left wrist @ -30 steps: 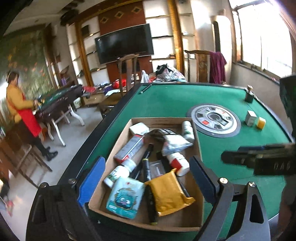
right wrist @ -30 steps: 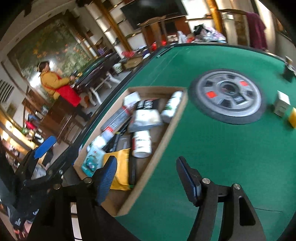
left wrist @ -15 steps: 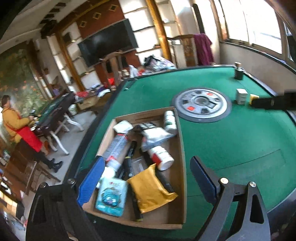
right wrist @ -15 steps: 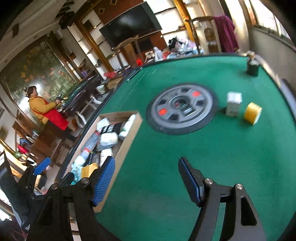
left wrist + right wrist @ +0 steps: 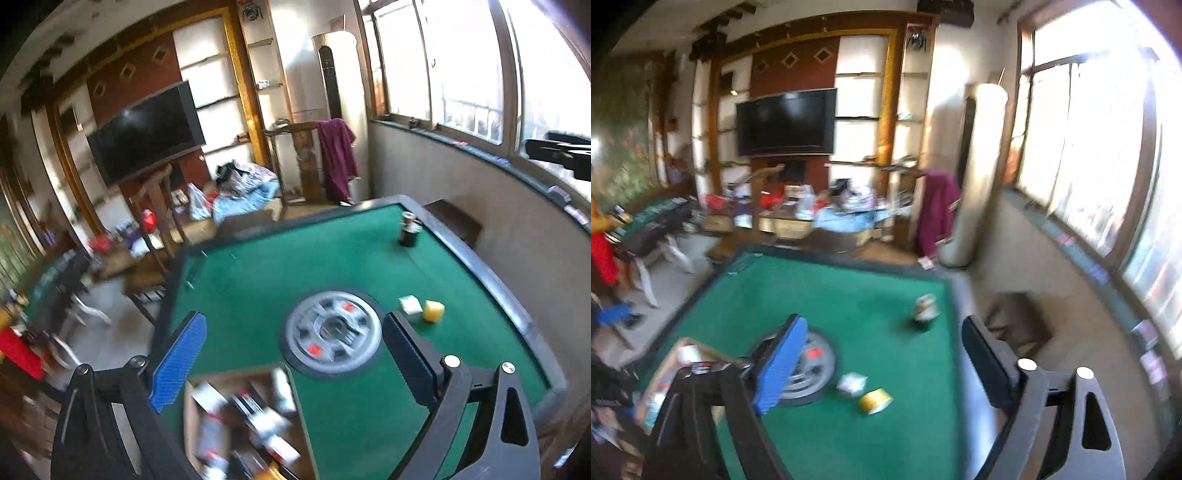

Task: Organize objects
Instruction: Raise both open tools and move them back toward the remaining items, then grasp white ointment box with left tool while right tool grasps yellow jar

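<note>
A cardboard box [image 5: 301, 413] full of tubes, bottles and packets lies blurred at the bottom of the left wrist view, and its corner shows at the left [image 5: 665, 373] in the right wrist view. My left gripper [image 5: 291, 362] hangs open above the green table [image 5: 277, 266] with nothing between its fingers. My right gripper [image 5: 886, 363] is high over the table and its jaws are opening, with nothing between them. A small white box [image 5: 410, 305] [image 5: 852, 384] and a yellow block [image 5: 433, 310] [image 5: 874, 400] lie beside the round centre disc [image 5: 332, 332].
A dark bottle [image 5: 409, 230] stands near the table's far right corner. A wooden chair [image 5: 159, 221] is at the far left edge. A person in yellow and red [image 5: 602, 251] stands by another table. Windows run along the right wall.
Both grippers have risen and tipped up, so the box slid to the bottom of each view and the room's back wall came into sight. The right gripper's jaws stand wider.
</note>
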The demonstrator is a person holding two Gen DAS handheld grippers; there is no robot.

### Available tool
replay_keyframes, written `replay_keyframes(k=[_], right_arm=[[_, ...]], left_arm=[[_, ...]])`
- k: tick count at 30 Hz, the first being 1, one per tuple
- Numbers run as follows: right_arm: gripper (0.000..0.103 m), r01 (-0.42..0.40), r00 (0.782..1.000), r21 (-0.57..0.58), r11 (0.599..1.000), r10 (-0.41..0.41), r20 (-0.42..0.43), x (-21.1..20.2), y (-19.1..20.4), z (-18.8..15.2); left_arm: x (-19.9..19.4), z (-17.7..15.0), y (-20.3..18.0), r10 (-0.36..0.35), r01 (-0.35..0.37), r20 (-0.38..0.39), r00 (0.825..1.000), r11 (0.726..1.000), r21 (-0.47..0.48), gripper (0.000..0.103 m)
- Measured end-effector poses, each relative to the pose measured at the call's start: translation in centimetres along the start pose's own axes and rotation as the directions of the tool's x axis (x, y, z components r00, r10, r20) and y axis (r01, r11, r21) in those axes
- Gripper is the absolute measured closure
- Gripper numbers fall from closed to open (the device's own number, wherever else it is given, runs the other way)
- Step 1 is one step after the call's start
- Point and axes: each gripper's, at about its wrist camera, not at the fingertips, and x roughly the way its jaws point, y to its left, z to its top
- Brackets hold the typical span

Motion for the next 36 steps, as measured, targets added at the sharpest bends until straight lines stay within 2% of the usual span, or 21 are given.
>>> replay_keyframes(k=[2,4,6,9,12,15,17,22,27,30,31,32,33,36], right_arm=[[0.003,0.046,0.998,-0.031,0.998,-0.047,-0.035,1.2,-0.5,1.3],[0.003,0.063,0.994,-0.035,0.997,-0.066,-0.086,3.4,-1.1,0.9],[0.003,0.038,0.991,0.006,0.999,-0.037,-0.131,6.4,-1.8,-1.1],[0.003,-0.032,0.976,0.13,0.991,0.059,-0.207,12.0,-3.0,-6.5],[0.004,-0.057,0.965,0.221,0.974,0.111,-0.239,17.1,-3.7,-12.6],[0.004,-0.06,0.957,0.219,0.974,0.119,-0.265,21.3,-2.9,-17.8],[0.005,-0.081,0.951,0.203,0.976,0.136,-0.277,23.3,-2.2,-19.8],[0.006,-0.077,0.954,0.093,0.993,0.101,-0.282,26.3,-0.6,-22.3],[0.011,-0.098,0.96,0.08,0.992,0.115,-0.256,27.6,-0.7,-22.8],[0.018,-0.124,0.957,0.084,0.989,0.142,-0.252,28.0,-0.4,-22.7],[0.026,-0.137,0.954,0.089,0.987,0.156,-0.255,28.2,-0.4,-22.7],[0.04,-0.153,0.949,0.097,0.984,0.173,-0.264,28.5,-0.4,-22.8],[0.048,-0.186,0.934,0.12,0.975,0.213,-0.286,29.0,-0.4,-23.0],[0.05,-0.219,0.913,0.158,0.963,0.26,-0.314,29.4,-0.7,-23.6]], left_arm=[[1.5,1.5,-0.7,0.009,-0.009,0.015,1.0,1.0,-0.008,0.007],[3.4,1.6,-1.2,-0.059,0.06,0.027,0.998,0.996,-0.066,0.007],[6.2,0.8,-2.2,-0.145,0.147,0.021,0.989,0.98,-0.132,0.006],[10.8,-0.5,-4.5,-0.212,0.207,-0.01,0.977,0.963,-0.174,0.006],[16.2,-1.7,-8.0,-0.218,0.207,-0.055,0.974,0.966,-0.156,0.006],[20.2,-2.9,-10.4,-0.246,0.225,-0.106,0.964,0.958,-0.176,0.006],[22.5,-3.7,-11.6,-0.258,0.23,-0.137,0.956,0.955,-0.19,0.006],[25.8,-5.0,-12.8,-0.276,0.23,-0.167,0.947,0.941,-0.247,0.006],[28.2,-5.6,-13.7,-0.288,0.228,-0.193,0.938,0.932,-0.284,0.006],[29.2,-5.7,-14.3,-0.288,0.224,-0.198,0.937,0.93,-0.292,0.007],[29.6,-5.8,-14.6,-0.287,0.222,-0.203,0.936,0.93,-0.292,0.007],[30.0,-5.9,-14.8,-0.289,0.222,-0.208,0.934,0.93,-0.294,0.007],[30.5,-6.1,-15.1,-0.297,0.227,-0.216,0.93,0.927,-0.299,0.007],[31.4,-6.4,-15.6,-0.304,0.23,-0.231,0.924,0.927,-0.297,0.007]])
